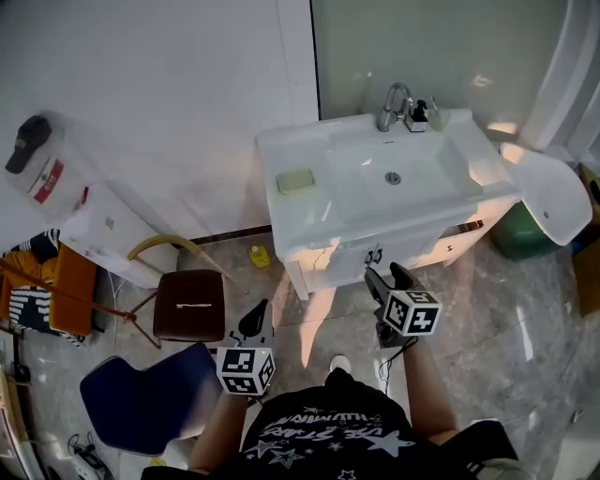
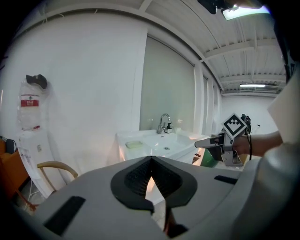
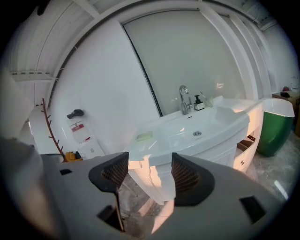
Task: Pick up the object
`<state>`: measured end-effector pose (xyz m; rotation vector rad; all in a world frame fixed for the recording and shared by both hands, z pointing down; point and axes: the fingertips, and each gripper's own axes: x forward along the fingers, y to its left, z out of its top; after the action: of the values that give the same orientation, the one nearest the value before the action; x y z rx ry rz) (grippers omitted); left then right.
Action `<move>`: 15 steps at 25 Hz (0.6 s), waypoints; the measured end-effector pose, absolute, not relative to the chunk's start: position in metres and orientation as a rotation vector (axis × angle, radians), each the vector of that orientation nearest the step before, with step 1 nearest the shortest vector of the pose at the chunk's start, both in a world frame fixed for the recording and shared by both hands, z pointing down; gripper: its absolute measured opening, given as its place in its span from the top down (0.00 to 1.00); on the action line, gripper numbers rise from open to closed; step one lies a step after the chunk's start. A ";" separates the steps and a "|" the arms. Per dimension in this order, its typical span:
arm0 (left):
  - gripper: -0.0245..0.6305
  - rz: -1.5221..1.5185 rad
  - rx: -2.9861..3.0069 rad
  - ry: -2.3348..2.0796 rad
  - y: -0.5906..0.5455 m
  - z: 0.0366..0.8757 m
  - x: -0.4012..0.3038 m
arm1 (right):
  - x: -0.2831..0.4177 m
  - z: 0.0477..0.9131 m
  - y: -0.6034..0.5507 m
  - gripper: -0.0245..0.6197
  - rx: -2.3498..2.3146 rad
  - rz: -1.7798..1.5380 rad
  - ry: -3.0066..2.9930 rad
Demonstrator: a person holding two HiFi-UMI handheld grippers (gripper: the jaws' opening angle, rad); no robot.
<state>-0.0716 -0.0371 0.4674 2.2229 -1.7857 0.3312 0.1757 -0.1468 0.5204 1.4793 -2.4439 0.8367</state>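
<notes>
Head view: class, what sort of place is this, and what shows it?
Probably a washroom, perhaps staged: a white washbasin on a cabinet, a chrome tap, a pale green soap-like bar on its rim.

Pale green object [image 1: 295, 180] on sink [image 1: 441, 159] rim: too small to identify. Green bin [image 1: 516, 236], right: partly hidden behind sink. Person's torso [image 1: 337, 441]: cut by lower edge.

Bright, even indoor light; warm glare patches on the sink [image 1: 311, 217] at its right rim and front; ceiling lamp [image 2: 243, 11] flares overhead right; gripper views bulge, corners black; left gripper [image 2: 151, 163] body soft-focused near.
</notes>
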 end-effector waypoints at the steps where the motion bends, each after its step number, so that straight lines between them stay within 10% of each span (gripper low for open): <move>1: 0.94 0.324 2.206 -1.811 -0.046 0.466 -0.071 | 0.175 0.523 -0.155 0.53 1.444 0.833 -2.442; 15: 0.94 0.336 2.114 -1.875 -0.104 0.475 -0.072 | 0.138 0.551 -0.214 0.53 1.228 0.846 -2.446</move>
<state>-0.0719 -0.1038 0.4755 2.1139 -1.8752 0.3362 0.1384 -0.2144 0.5510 1.2283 -2.4464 0.8462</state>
